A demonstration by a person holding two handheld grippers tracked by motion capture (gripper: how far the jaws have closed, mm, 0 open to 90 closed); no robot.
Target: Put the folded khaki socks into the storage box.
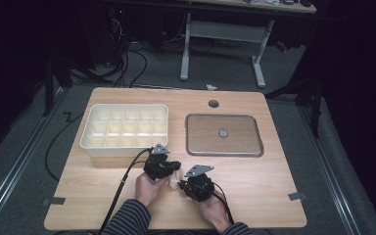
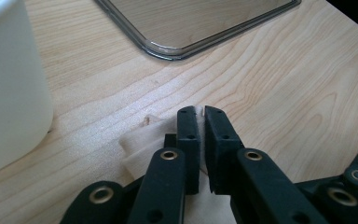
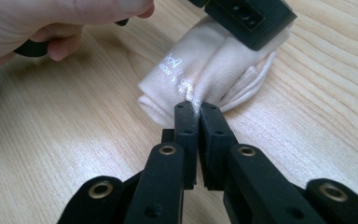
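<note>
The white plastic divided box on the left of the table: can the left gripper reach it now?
Probably yes. The white plastic divided box stands just ahead of the left gripper with bare table between them, but its jaws are shut on the folded cream cloth, which would come along.

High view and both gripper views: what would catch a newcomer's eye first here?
A folded cream cloth at the table's near edge, pinched from both sides by the left gripper and the right gripper. Behind, a white divided box sits left and a shallow metal tray right, on the wooden table.
</note>
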